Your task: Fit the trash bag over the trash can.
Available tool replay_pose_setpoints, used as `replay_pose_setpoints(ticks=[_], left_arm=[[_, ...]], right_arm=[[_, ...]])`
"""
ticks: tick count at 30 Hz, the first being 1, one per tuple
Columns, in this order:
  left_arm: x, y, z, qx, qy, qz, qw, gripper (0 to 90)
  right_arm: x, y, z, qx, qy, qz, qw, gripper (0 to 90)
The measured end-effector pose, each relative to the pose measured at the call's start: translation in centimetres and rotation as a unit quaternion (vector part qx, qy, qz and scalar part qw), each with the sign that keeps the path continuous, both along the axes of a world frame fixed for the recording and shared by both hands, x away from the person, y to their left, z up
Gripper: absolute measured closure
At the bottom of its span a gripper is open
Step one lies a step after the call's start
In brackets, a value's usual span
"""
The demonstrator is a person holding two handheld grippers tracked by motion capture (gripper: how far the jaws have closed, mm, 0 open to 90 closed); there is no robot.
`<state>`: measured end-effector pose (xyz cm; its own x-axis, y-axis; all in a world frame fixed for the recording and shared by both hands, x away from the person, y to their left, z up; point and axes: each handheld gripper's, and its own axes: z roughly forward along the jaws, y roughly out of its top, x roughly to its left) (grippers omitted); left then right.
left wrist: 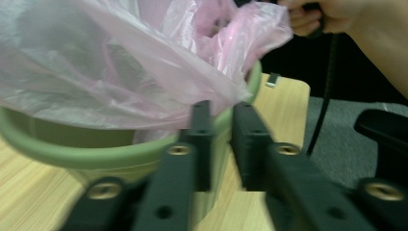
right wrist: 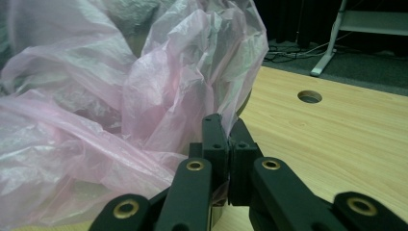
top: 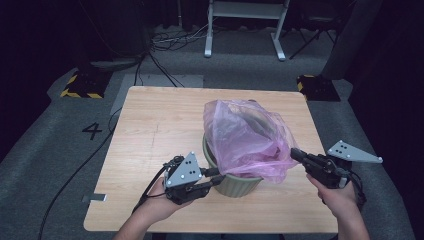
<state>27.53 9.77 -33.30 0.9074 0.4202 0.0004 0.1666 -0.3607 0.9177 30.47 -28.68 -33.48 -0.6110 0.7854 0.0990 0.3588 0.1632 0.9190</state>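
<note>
**Thin bag, gentle pinch**

The pink bag [top: 247, 137], at frame centre in the green bin [top: 235, 185], looks light, soft and slippery. The right gripper [top: 296, 154] pinches its edge; the left gripper [top: 216, 176] stands slightly spread at the rim. Grip the film's hem.

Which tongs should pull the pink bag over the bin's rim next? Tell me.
Probably the right tongs: they are shut on the pink bag's edge. The left tongs stand parted at the green bin's rim, gripping nothing.
</note>
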Motion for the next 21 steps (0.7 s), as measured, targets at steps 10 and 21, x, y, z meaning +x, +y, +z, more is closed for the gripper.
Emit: replay_pose_setpoints(ticks=[10, 21], left_arm=[[3.2, 3.5, 2.3, -0.101, 0.062, 0.022, 0.9928, 44.9], [6.6, 1.7, 5.0, -0.102, 0.059, 0.032, 0.9925, 46.3]], right_arm=[[-0.1, 0.4, 0.3, -0.004, -0.002, 0.011, 0.9999, 88.9], [-0.2, 0.7, 0.4, -0.001, -0.006, 0.023, 0.9997, 88.9]])
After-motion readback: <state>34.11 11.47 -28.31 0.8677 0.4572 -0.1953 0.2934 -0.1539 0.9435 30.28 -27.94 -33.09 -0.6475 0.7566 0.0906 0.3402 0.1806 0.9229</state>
